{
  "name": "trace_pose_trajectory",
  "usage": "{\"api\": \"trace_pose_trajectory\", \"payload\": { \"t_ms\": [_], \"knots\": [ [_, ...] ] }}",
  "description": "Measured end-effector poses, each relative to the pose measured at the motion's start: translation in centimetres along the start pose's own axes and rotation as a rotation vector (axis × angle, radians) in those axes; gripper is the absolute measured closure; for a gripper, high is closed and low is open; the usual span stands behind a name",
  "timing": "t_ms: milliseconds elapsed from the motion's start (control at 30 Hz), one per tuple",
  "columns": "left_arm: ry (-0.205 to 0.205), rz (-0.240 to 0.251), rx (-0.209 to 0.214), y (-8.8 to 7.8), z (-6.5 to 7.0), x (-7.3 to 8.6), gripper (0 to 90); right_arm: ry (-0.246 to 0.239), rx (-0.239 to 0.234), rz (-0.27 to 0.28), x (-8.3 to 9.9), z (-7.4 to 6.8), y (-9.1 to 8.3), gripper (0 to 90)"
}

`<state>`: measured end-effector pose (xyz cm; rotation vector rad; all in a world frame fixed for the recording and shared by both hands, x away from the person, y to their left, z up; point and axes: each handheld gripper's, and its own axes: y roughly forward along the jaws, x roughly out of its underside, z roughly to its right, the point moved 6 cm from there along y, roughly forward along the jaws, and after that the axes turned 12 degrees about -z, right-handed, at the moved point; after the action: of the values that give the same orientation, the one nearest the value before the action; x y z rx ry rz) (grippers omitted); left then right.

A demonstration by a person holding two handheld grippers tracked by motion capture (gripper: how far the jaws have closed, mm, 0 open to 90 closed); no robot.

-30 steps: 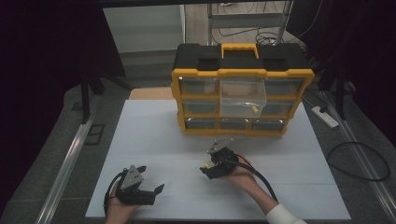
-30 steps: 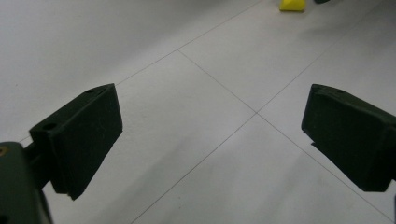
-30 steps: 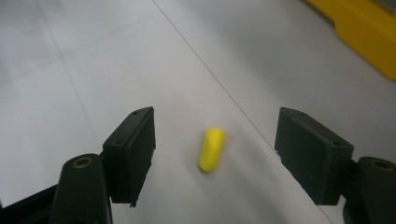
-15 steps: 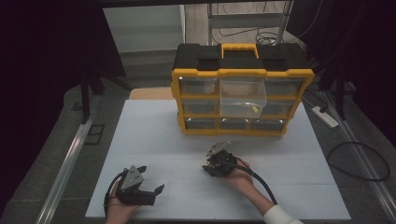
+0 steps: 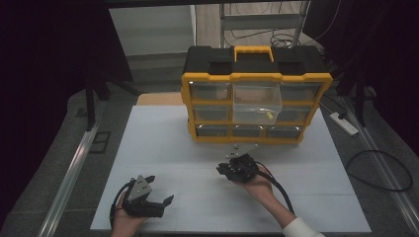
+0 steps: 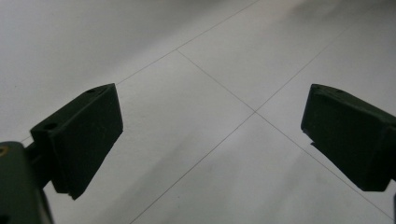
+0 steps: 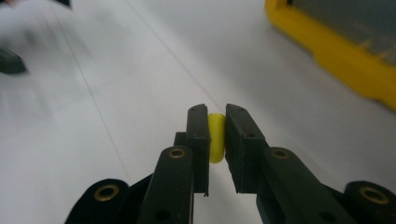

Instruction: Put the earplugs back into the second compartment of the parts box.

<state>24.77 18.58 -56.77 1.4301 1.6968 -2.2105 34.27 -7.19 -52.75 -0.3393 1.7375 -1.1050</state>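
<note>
The right tool (image 7: 216,122) is closed tight on a small yellow piece (image 7: 215,136), carrying it low over the white worktop (image 5: 163,143) just short of the yellow organizer (image 5: 256,106) ahead, whose clear drawer (image 5: 257,102) stands pulled out, likely its source or destination, while the left tool (image 5: 160,197), spread wide and empty, rests well aside.

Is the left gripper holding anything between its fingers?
No: the left gripper has its fingers spread wide over the bare white table.

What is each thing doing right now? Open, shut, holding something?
Left gripper: jaws wide open, empty, held low over the white table.
Right gripper: shut on a small yellow piece.
Yellow-and-black drawer organizer: upright; its clear top-middle drawer pulled out, the other drawers pushed in.
</note>
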Motion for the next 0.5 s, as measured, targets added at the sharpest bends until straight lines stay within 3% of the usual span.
{"api": "trace_pose_trajectory", "payload": {
  "t_ms": [500],
  "knots": [
    [-0.001, 0.0, -0.001, 0.0, 0.0, 0.0, 5.6, 0.001, -0.032, 0.236, -2.6, -0.9, -8.2, 79.9]
  ]
}}
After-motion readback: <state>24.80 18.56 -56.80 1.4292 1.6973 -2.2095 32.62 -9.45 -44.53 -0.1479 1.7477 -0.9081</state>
